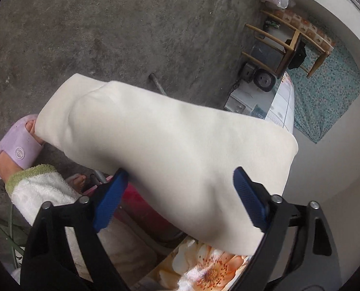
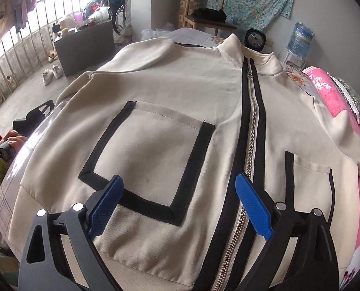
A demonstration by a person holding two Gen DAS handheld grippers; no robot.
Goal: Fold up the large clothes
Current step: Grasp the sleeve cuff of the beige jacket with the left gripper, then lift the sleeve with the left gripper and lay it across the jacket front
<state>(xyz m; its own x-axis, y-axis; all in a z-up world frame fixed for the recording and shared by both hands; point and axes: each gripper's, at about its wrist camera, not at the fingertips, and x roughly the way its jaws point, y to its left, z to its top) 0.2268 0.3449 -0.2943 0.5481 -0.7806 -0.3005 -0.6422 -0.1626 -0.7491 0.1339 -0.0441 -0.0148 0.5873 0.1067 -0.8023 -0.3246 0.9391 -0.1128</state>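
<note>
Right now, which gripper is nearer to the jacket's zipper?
Right. The right gripper hovers open above the jacket, beside the zipper; the left gripper is at a sleeve off the side.

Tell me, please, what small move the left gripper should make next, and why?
Probably close the left gripper on the cream sleeve and carry it onto the jacket: its fingers stand open around the sleeve, which hangs over the floor.

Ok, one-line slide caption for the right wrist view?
Open right gripper poised above cream zip-up jacket spread face-up, zipper closed.
</note>
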